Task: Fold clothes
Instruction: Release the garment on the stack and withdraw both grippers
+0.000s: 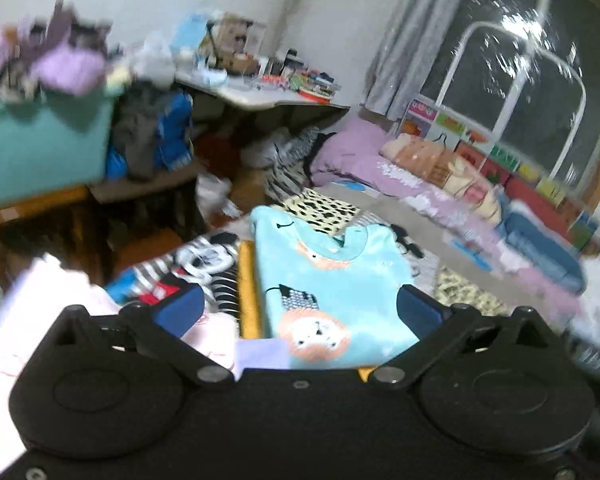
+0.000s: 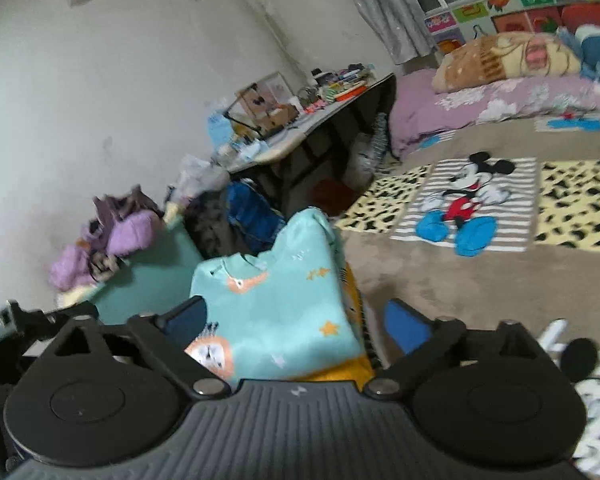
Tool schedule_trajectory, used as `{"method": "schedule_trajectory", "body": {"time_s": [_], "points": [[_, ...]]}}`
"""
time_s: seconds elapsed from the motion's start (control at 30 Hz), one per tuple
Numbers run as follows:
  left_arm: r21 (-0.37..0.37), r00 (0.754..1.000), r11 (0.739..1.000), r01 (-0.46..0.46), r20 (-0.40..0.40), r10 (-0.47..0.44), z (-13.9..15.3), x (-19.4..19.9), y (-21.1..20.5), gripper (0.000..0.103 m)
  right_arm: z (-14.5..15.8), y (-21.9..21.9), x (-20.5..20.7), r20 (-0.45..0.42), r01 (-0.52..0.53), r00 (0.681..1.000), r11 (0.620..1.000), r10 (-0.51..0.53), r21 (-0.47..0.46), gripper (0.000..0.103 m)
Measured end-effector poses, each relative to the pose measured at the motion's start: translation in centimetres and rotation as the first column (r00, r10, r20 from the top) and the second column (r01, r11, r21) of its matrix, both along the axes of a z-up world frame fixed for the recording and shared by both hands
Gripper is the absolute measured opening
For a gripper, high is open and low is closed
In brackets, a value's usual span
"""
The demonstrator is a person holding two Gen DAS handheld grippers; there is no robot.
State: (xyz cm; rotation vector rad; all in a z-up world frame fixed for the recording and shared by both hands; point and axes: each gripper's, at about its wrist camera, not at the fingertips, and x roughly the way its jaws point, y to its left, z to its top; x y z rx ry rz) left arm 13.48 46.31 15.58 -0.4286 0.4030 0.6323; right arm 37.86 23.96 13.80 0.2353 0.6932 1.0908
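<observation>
Both grippers hover spread over a folded light-blue child's top printed with orange lions.

The left gripper (image 1: pixel 300 308) is tilted downward, blue-padded fingers (image 1: pixel 180 310) wide apart, gripping nothing; the top (image 1: pixel 332 280) lies flat ahead between the fingertips, collar far from them, on a mustard-yellow garment (image 1: pixel 248 292) showing along its left edge. The right gripper (image 2: pixel 296 324) is likewise angled down, fingers (image 2: pixel 406 330) spread and empty; the top (image 2: pixel 284 308) sits between them, nearer the left pad. The patterned cartoon-mouse blanket (image 2: pixel 464 204) lies beyond the right finger.
</observation>
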Motion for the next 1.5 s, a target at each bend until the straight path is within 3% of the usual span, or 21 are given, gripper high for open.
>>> {"method": "schedule_trajectory", "body": {"time_s": [0.27, 0.47, 0.63, 1.5], "points": [[0.115, 0.996, 0.993, 0.007, -0.091, 0.004, -0.4, -0.9, -3.9, 0.103, 2.0, -1.5, -3.9, 0.097, 0.027, 0.995, 0.991, -0.015, -0.131, 0.103], [0.176, 0.982, 0.982, -0.071, -0.158, 0.099, -0.7, -1.8, -6.2, 0.103, 2.2, -1.8, -6.8, 0.163, 0.041, 0.987, 0.974, -0.004, -0.223, 0.103], [0.214, 0.970, 0.974, -0.080, -0.207, 0.125, -0.7, -2.0, -7.2, 0.103, 2.4, -2.0, -8.6, 0.226, 0.074, 0.974, 0.957, -0.009, -0.280, 0.103], [0.197, 0.967, 0.979, -0.059, -0.231, 0.105, -0.5, -3.0, -9.3, 0.103, 3.3, -3.3, -11.8, 0.245, 0.107, 0.969, 0.941, -0.027, -0.321, 0.103]]}}
